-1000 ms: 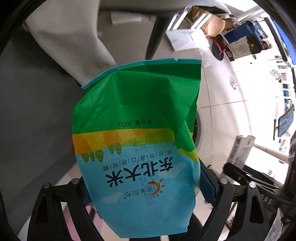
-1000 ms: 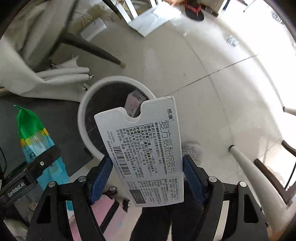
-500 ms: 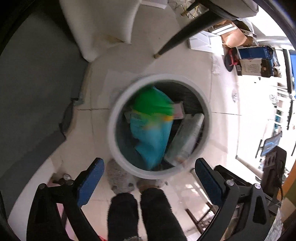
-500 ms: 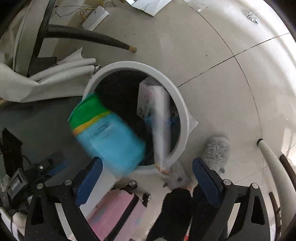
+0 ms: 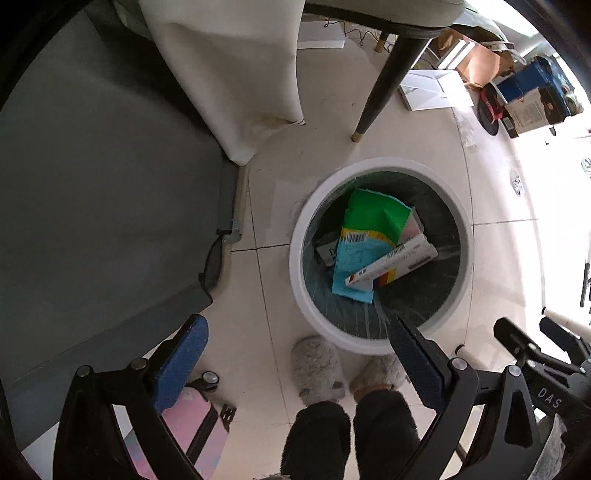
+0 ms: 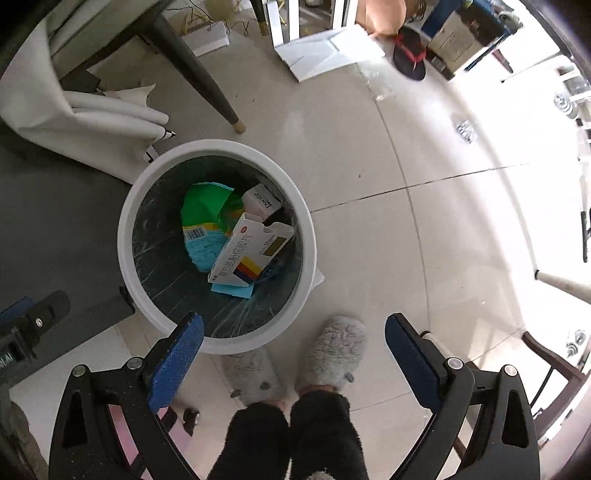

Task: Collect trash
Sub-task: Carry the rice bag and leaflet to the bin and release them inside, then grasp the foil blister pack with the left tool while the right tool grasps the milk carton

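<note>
A round white trash bin stands on the tiled floor; it also shows in the right wrist view. Inside lie a green and blue rice bag and a white medicine box resting on it, plus another small box. My left gripper is open and empty, above the floor near the bin's front edge. My right gripper is open and empty, above the bin's front right edge.
The person's grey slippers and dark trousers are just in front of the bin. A dark chair leg, white cloth, a grey mat, a pink case, and boxes at the back right surround it.
A second ago my left gripper held the rice bag and my right held the medicine box. Both opened; bag and box fell into the bin and lie there now.
</note>
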Demonstrator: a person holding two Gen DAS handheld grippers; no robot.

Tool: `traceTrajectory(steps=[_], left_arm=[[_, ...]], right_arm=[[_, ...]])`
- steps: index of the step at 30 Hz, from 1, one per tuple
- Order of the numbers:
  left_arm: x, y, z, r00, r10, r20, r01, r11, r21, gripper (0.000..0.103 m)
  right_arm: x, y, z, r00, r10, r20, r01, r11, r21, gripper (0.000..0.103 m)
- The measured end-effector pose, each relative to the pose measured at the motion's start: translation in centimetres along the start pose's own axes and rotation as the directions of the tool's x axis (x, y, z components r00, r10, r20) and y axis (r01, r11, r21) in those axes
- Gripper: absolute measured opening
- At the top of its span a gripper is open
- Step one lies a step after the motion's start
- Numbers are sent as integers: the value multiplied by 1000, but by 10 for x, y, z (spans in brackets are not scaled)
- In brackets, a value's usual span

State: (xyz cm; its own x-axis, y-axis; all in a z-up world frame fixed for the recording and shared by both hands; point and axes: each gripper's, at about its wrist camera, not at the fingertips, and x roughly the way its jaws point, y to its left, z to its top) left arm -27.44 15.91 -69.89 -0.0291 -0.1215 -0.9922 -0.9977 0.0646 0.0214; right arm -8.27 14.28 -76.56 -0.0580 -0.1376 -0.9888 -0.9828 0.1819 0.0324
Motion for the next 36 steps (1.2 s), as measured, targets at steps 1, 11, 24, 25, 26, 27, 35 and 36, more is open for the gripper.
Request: traceTrajectory(steps=[1, 11, 24, 25, 26, 27, 35, 36], left_arm=[[-5, 0, -3, 1000, 3, 3, -3, 1000, 1, 100], [-74, 3, -26, 999, 1, 45, -2, 1000, 7, 100], [-211, 13, -74, 994, -21, 106, 19, 1000, 16, 100], [-222, 14, -78, 993, -21, 114, 19, 1000, 21, 100], [-236, 15, -83, 992, -22, 125, 19, 1000, 25, 100], [-245, 16, -87, 991, -23, 134, 20, 999, 26, 100], [-335, 13, -125, 975, -36, 219, 26, 998, 50, 100], [-344, 9, -127, 972, -39, 233, 26, 998, 59, 100]], right_arm=[[-5, 1, -2, 1000, -5, 4, 5, 1000, -2, 100], [-81, 13, -21, 999, -14, 41, 15, 1000, -18, 100], [-241, 11, -66, 995, -2, 104, 2, 1000, -5, 99], [-255, 11, -72, 994, 0, 112, 0, 1000, -3, 99], [-269, 10, -78, 993, 2, 120, -1, 1000, -3, 99], [-282, 10, -83, 992, 5, 127, -5, 1000, -1, 99], [-377, 7, -130, 980, 82, 182, -86, 996, 16, 99], [-386, 5, -134, 977, 98, 189, -104, 994, 23, 99]])
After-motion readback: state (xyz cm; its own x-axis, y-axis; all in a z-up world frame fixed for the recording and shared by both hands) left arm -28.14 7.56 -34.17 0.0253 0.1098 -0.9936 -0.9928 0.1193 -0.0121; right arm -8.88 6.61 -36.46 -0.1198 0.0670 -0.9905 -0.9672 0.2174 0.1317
